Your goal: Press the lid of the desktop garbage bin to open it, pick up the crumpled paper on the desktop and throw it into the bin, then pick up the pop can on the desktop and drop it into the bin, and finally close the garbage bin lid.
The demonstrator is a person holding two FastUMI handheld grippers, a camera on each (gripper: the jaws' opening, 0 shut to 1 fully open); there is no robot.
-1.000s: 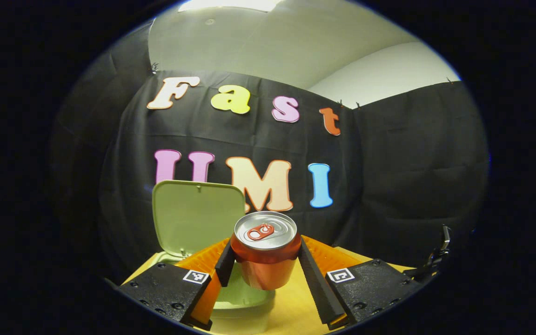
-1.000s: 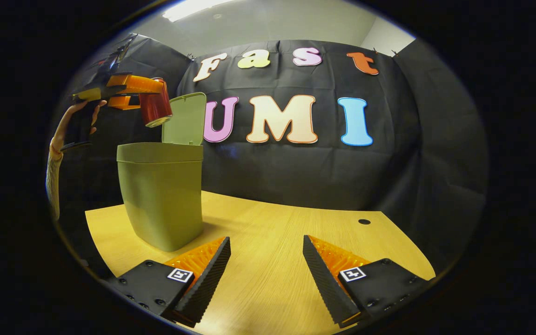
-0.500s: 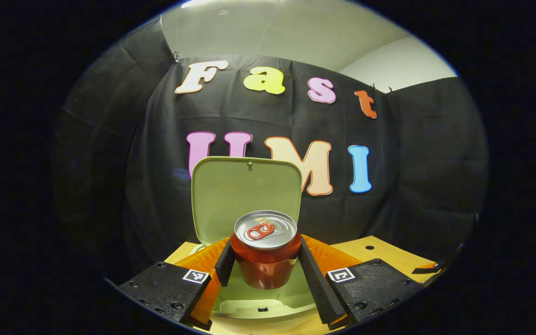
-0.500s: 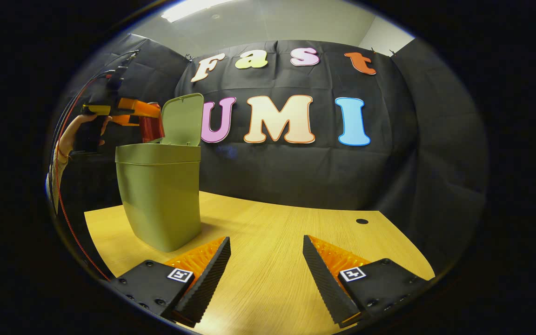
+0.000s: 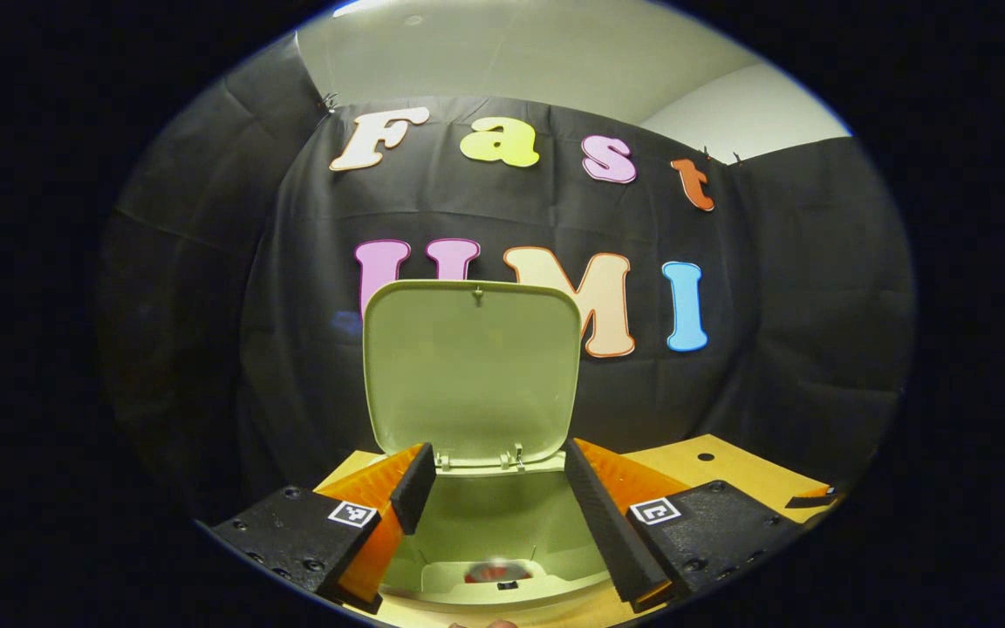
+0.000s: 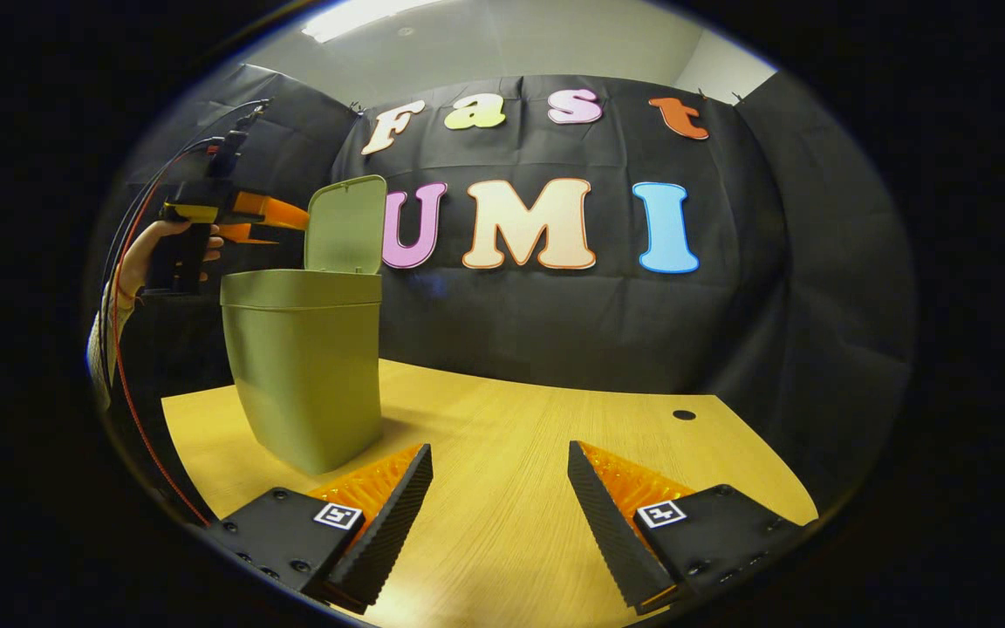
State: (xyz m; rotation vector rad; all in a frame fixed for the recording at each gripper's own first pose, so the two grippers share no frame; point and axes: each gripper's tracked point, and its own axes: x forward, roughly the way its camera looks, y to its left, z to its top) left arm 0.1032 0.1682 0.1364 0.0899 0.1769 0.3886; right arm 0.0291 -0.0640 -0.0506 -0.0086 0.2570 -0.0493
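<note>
Presently, as seen:
Pop can: a blurred patch of red and silver low inside the bin's opening, in the left gripper view; touched by no finger.
Garbage bin: green, upright on the desk near its left edge and toward the back edge in the right gripper view; mouth uncovered.
Lid: raised on its hinge at the bin's far rim, standing close to upright, inner face toward the left gripper.
Left gripper: held above the bin's mouth, fingers spread wide with nothing between them; the two fingers frame the lid's hinge and the opening below.
Left gripper, from the right gripper view: level beside the raised lid and over the bin's rim, held by a hand with dark and red cables trailing from its rear.
Right gripper: low over the desk near its front edge, jaws wide apart and empty, well apart from the bin.
Desk: pale wood top; a small round hole toward the back right corner.
Crumpled paper: cannot be made out.
</note>
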